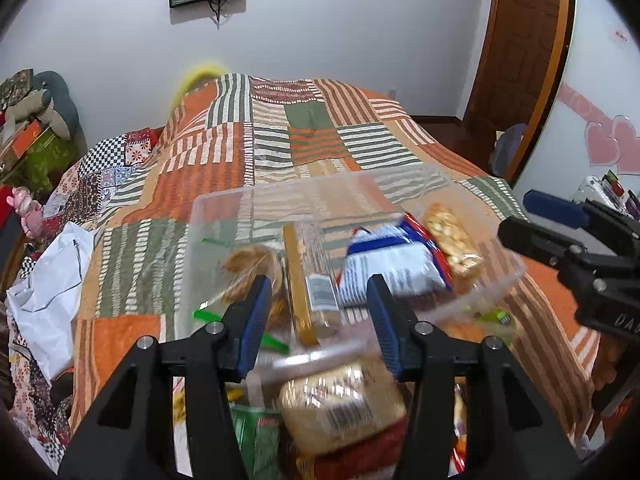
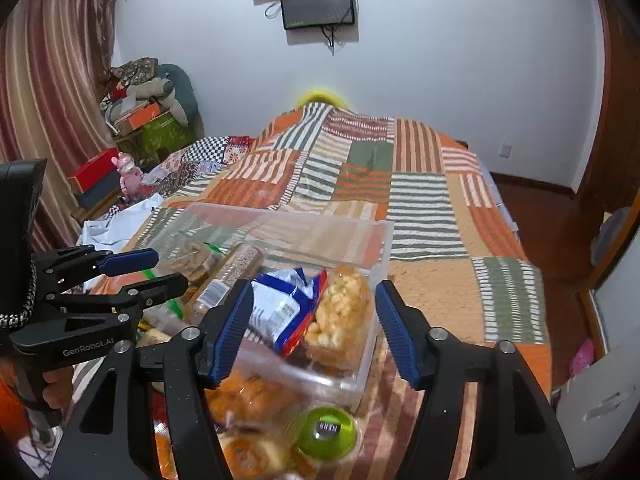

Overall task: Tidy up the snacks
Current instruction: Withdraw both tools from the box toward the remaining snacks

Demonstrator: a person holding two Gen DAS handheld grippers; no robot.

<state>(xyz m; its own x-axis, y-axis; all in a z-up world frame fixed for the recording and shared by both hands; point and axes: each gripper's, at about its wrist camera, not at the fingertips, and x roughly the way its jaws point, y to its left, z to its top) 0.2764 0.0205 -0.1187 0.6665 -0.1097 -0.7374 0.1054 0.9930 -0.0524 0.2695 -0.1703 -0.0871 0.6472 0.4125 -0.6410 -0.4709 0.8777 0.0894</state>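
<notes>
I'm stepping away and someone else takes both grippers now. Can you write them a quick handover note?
Left gripper: open, empty, above loose packs.
Right gripper: open, empty, at the clear bin's near edge.
Done: in the bin are a blue-white packet, a peanut bar, a cracker sleeve and cookies.
Left: the tan pack, the green round snack and the orange packs lie outside on the bedspread.

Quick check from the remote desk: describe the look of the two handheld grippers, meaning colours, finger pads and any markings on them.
Both are matte black plastic, with angular linkage arms and silver pivot screws. The left gripper and right gripper each carry two ribbed blue pads. In the right wrist view, the left unit's body reads "GenRobot.AI" in pale lettering, with a braided black-and-white strap beside it.
</notes>
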